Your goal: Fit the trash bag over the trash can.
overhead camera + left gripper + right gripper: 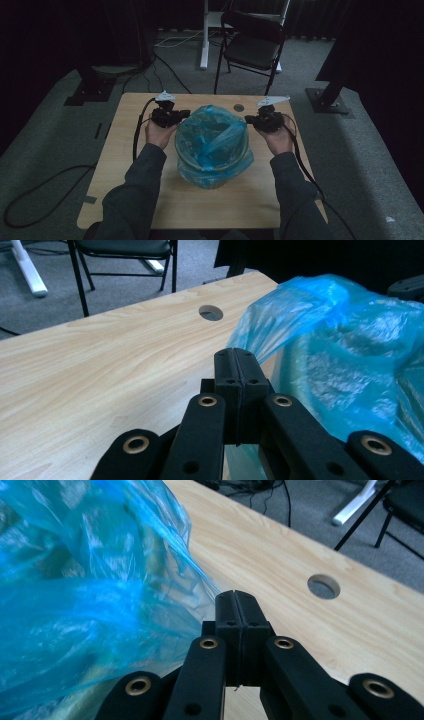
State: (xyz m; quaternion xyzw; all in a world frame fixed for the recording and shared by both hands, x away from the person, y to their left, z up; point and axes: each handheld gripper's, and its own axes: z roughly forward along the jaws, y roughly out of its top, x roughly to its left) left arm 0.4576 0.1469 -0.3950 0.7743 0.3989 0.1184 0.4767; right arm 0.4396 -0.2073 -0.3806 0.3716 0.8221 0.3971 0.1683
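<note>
A round bin (235, 162) stands mid-table, lined with a blue plastic bag (212, 132) whose top rises loosely above the rim. My left gripper (183, 115) is at the bag's left side. In the left gripper view its jaws (239, 356) are pressed together, and the bag's film (340, 340) is drawn to a point at their tips. My right gripper (250, 119) is at the bag's right side. Its jaws (235, 599) are likewise closed, with the bag's edge (75, 580) running into them.
The wooden table (130, 165) has a round cable hole (239, 107) just behind the bin. A black folding chair (252, 42) stands on the carpet beyond the far edge. Cables trail from both grippers across the table and floor.
</note>
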